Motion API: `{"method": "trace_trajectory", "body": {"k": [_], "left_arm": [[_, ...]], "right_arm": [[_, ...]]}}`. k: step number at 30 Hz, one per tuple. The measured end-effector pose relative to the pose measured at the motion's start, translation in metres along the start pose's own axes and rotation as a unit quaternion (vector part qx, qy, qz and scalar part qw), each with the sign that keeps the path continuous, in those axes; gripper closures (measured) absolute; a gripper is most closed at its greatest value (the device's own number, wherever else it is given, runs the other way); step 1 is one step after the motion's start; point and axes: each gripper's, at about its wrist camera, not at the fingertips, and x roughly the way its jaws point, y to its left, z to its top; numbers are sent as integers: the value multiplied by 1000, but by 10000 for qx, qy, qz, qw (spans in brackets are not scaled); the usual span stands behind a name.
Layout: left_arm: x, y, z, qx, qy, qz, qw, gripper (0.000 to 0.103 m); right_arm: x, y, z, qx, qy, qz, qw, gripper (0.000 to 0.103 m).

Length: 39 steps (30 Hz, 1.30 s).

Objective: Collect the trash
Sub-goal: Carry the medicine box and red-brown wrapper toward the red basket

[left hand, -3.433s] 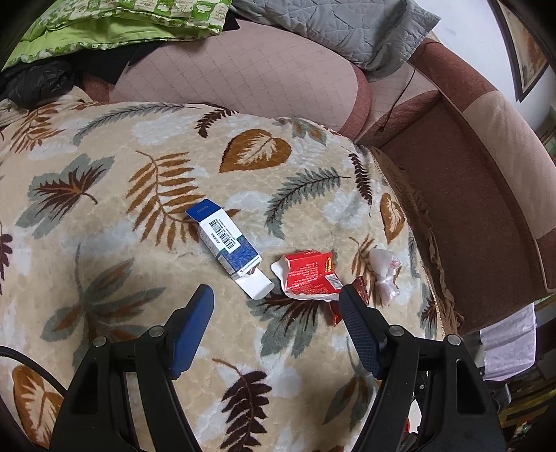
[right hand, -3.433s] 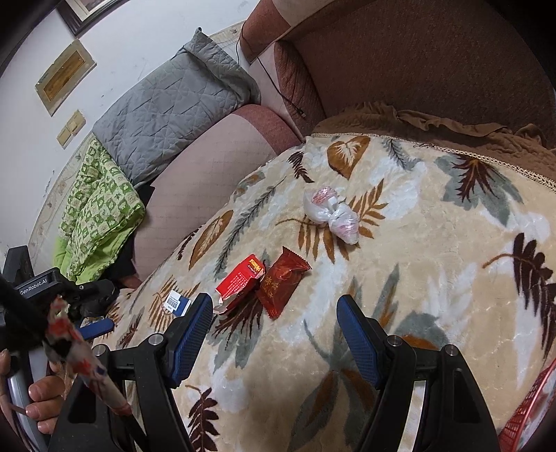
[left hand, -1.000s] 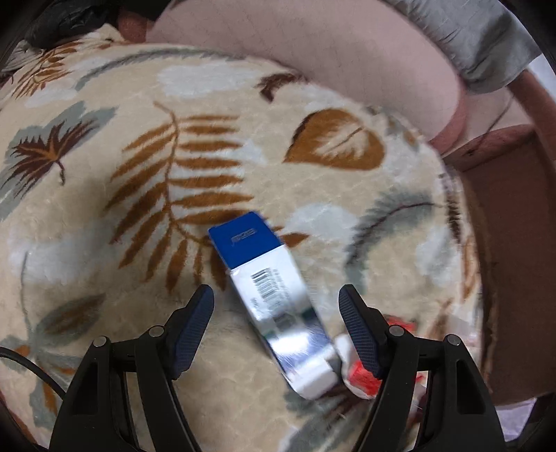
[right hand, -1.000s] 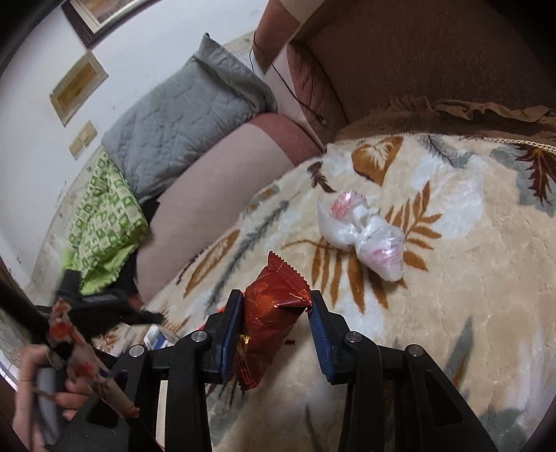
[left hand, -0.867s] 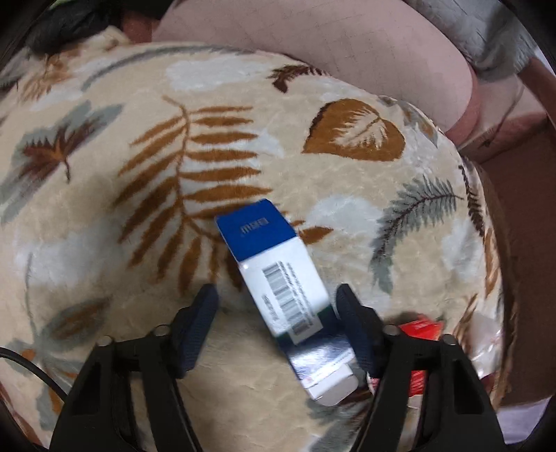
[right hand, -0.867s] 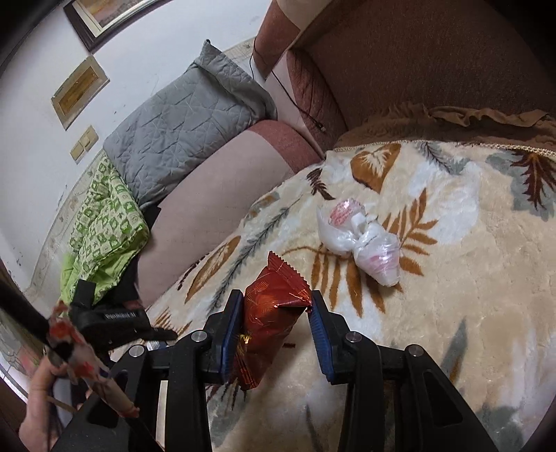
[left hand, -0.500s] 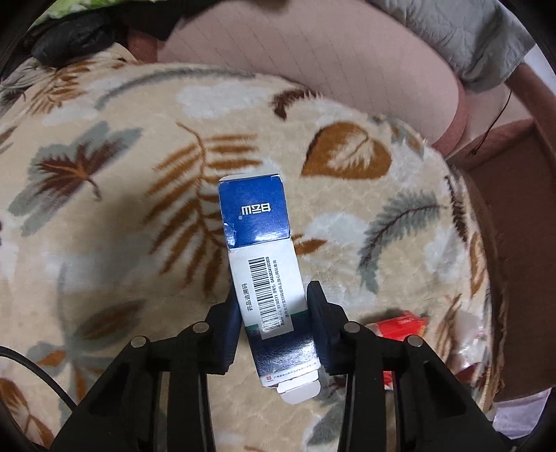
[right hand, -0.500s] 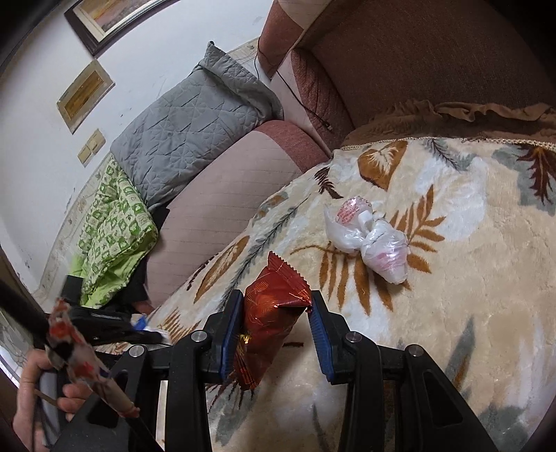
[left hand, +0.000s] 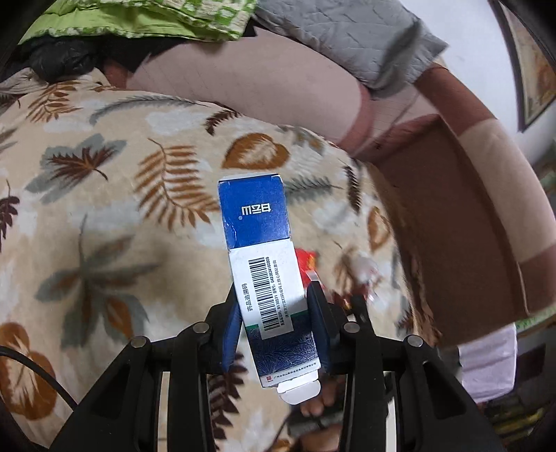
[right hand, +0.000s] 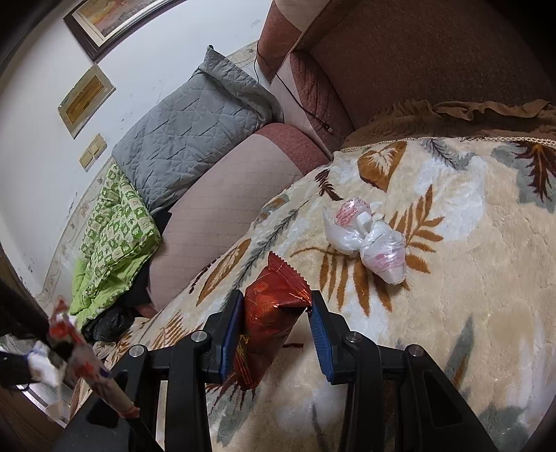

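The left gripper [left hand: 274, 323] is clenched on a blue-and-white carton [left hand: 267, 267], its blue pads pressing the carton's two long sides. The carton stands lifted off the blanket, its blue end pointing away from the claw and its open white flap hanging toward the camera; whether anything is inside cannot be told. The right gripper [right hand: 274, 320] is clamped on a dark red foil snack wrapper [right hand: 269, 320], whose crimped end sticks out beyond the fingertips while the rest hangs back between the pads.

Under both claws lies a cream plush blanket [right hand: 469, 330] printed with brown and grey leaves. Ahead and to the right of the right claw, a knotted clear plastic bag [right hand: 368, 240] with pink and white contents rests on it, well clear of the wrapper. Just past the left claw's right finger, a red packet [left hand: 305, 262] peeks out from behind the carton, blurred.

Farther off, a pink quilted cushion [right hand: 226, 208] borders the blanket, with a grey quilted pillow [right hand: 194, 128] and a green patterned quilt [right hand: 114, 226] beyond it, then the brown sofa back [right hand: 417, 52] and a white wall with a framed picture [right hand: 114, 17].

Only the right wrist view shows the bag sharply; only the left wrist view shows the carton and, below the claw, part of a hand [left hand: 312, 410].
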Motion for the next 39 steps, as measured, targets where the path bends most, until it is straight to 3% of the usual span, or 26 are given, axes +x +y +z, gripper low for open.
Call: {"method": "trace_trajectory", "body": {"k": [4, 9, 17, 21, 24, 30, 39], "left_arm": [[3, -9, -2, 221, 22, -102, 9997, 68], [-6, -2, 3, 280, -206, 40, 9994, 68], [-10, -25, -12, 598, -171, -159, 9979, 68], [-14, -51, -33, 912, -121, -507, 9945, 68], [-15, -80, -53, 1386, 89, -971, 9855, 68], [-18, -137, -111, 2172, 325, -1556, 9631, 68], [9, -188, -215, 2919, 1370, -2144, 9220, 68]], "right_arm": [[-12, 2, 4, 28, -235, -14, 9997, 62], [-47, 10, -3, 91, -145, -215, 9996, 62], [-149, 20, -5, 310, -333, -403, 9982, 62], [-203, 25, 7, 169, -473, -692, 9963, 62], [-240, 28, 14, 29, -591, -927, 9939, 62], [-310, 16, 16, 14, -753, -1454, 9865, 62], [-393, -11, 8, 197, -881, -1938, 9769, 62]]}}
